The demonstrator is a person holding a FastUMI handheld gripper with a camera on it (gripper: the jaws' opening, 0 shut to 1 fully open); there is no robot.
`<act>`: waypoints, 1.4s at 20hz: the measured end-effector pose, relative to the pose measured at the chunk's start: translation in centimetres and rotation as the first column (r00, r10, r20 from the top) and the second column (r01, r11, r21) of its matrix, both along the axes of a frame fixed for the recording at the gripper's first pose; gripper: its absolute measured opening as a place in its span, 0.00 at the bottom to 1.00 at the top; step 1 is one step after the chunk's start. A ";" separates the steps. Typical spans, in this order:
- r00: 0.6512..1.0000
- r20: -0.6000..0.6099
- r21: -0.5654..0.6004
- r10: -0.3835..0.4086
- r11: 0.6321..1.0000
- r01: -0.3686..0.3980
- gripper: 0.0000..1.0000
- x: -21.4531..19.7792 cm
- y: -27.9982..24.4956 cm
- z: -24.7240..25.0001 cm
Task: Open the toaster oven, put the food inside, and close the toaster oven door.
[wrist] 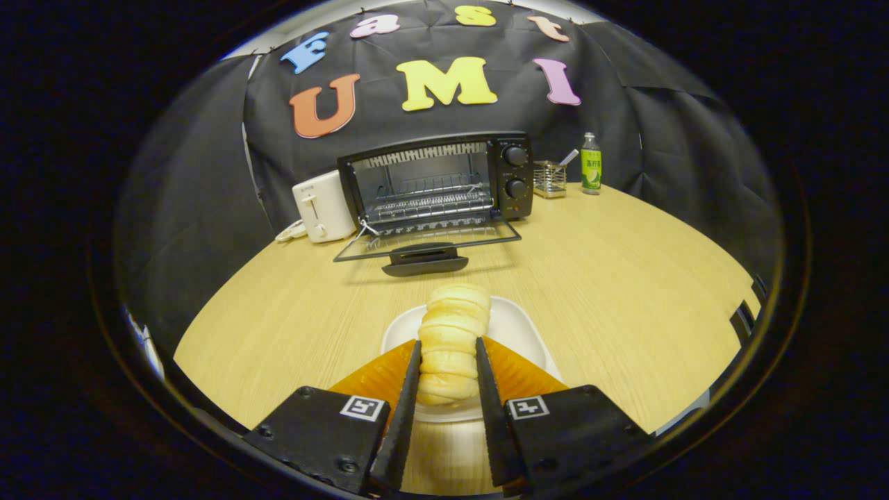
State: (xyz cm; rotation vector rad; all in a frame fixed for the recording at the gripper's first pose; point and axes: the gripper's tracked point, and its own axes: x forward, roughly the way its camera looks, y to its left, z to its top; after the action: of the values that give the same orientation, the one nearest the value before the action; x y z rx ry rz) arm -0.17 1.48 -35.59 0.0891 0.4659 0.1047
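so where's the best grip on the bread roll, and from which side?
Across its narrow width near the close end, coming along its length. The roll is long and ridged and lies on the plate, pointing toward the oven. The gripper already has a finger on each flank there, apparently pressing.

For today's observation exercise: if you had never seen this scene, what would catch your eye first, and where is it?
First, the pale ridged bread roll, clamped between the two fingers of the gripper over a white plate on the wooden table. Beyond it stands the black toaster oven, its glass door folded down open and the wire rack bare. A white toaster sits beside the oven, and a green bottle on its other side.
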 end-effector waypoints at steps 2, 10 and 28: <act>0.999 0.040 -0.013 0.005 1.000 -0.004 0.51 0.2 0.0 1.4; 0.990 0.137 -0.024 0.020 1.000 -0.017 0.51 6.1 0.8 6.8; 1.000 0.008 0.117 0.013 0.993 -0.014 0.51 27.8 6.2 8.4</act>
State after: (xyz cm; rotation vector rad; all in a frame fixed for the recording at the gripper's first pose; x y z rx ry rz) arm 27.59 7.68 -27.20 0.2008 0.4532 0.1458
